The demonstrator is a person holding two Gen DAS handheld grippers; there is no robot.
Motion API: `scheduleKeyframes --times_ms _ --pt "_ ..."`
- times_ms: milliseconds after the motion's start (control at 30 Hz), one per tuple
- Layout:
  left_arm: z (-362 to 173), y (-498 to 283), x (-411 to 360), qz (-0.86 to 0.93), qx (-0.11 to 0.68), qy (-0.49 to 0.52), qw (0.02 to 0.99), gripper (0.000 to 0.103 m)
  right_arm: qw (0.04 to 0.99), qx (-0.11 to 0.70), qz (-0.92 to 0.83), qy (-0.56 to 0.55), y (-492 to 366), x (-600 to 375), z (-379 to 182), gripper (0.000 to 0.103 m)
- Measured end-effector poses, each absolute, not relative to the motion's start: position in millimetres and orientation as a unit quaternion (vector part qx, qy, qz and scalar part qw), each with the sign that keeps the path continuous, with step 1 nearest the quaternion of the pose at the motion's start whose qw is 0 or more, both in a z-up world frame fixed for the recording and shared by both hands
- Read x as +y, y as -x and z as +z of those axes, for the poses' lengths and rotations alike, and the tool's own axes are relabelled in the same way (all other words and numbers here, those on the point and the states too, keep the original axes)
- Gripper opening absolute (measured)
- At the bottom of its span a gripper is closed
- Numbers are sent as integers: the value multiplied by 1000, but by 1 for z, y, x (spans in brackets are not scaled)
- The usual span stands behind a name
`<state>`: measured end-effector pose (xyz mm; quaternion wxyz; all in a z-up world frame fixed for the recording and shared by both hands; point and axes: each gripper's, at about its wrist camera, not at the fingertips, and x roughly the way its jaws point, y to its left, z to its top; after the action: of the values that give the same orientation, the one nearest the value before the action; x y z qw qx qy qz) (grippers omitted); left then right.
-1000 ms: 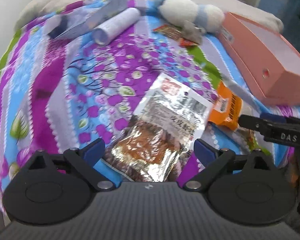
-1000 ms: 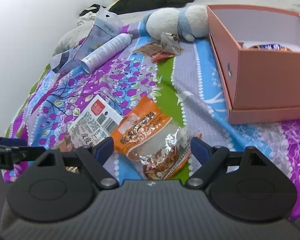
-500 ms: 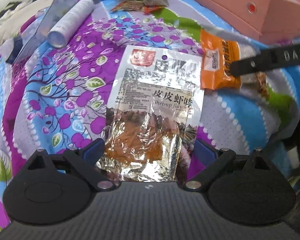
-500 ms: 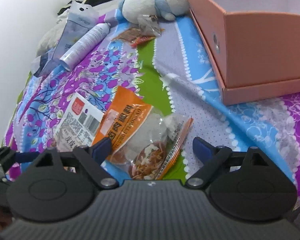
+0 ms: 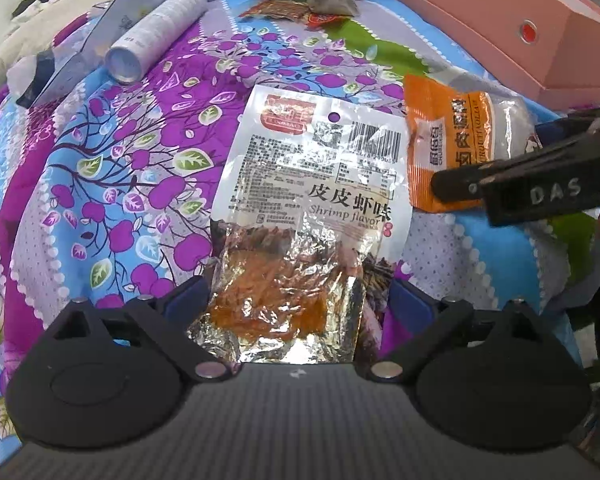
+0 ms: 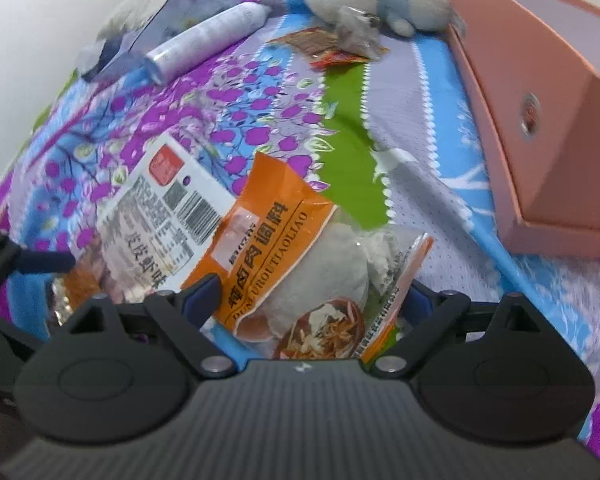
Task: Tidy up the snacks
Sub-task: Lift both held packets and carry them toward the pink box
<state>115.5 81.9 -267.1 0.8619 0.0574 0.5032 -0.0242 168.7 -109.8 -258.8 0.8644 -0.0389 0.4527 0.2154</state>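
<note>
On the bed's flowered cover [image 5: 100,184] I have both claws over snacks, in the reaching step. My left claw [image 5: 296,300] stands open around the foil end of the shrimp-flavour packet [image 5: 312,200]. My right claw [image 6: 312,300] is opening, the orange seasoning packet [image 6: 276,248] between its fingers, not pinched. Next I must close on each and carry them to the pink box [image 6: 540,128].

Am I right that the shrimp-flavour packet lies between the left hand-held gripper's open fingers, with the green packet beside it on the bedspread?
Not quite: the packet beside it is orange, not green. The left wrist view shows the shrimp-flavour packet between the left hand-held gripper's open fingers, with the orange packet beside it on the bedspread.
</note>
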Motion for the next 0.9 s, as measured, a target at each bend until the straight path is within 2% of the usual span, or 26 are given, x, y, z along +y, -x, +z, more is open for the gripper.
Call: scheduleKeyframes --times_ms 100,133,167,200,233,467,900 --pt "-265 -114 82 -14 501 -45 864 88 867 447 214 53 -167 -105 -258 76" --pt "-264 -113 83 -12 500 -42 865 84 869 442 213 56 -166 -104 -256 66" --pt "-263 -113 83 -8 499 -39 866 79 871 441 211 57 -165 -103 -255 46" --pt "-262 -112 83 -7 499 -35 866 77 872 440 210 55 -164 -103 -253 33" --pt "-261 -112 84 -4 498 -31 866 73 873 439 207 53 -165 -104 -251 30" --pt "-252 -108 87 11 496 -8 868 59 872 443 206 44 -164 -112 -243 28" --pt "-216 -97 96 37 479 77 873 55 880 431 197 35 -149 -132 -220 28"
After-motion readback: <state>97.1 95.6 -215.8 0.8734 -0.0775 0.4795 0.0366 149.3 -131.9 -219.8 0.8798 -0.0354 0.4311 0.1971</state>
